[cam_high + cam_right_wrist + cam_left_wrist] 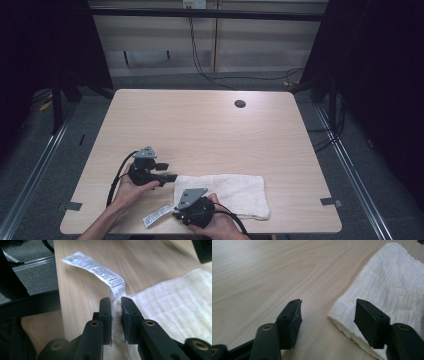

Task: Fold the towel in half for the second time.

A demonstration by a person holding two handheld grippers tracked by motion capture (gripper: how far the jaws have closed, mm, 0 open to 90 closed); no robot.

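Towel [225,192] on the counter [200,125] near its front edge; label [157,216] at the towel's left corner; left tool [172,178] just beside its left end

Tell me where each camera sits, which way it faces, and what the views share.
High view: above the person's side, looking forward and down on the table; both forearms, the left gripper and right gripper show.
Left gripper view: rides on the left gripper, looking along its parted jaws at a corner of the white towel.
Right gripper view: rides on the right gripper, jaws pinching the towel's corner beside the label.
Shared: all three show the towel and tabletop; high and right gripper views share the label.
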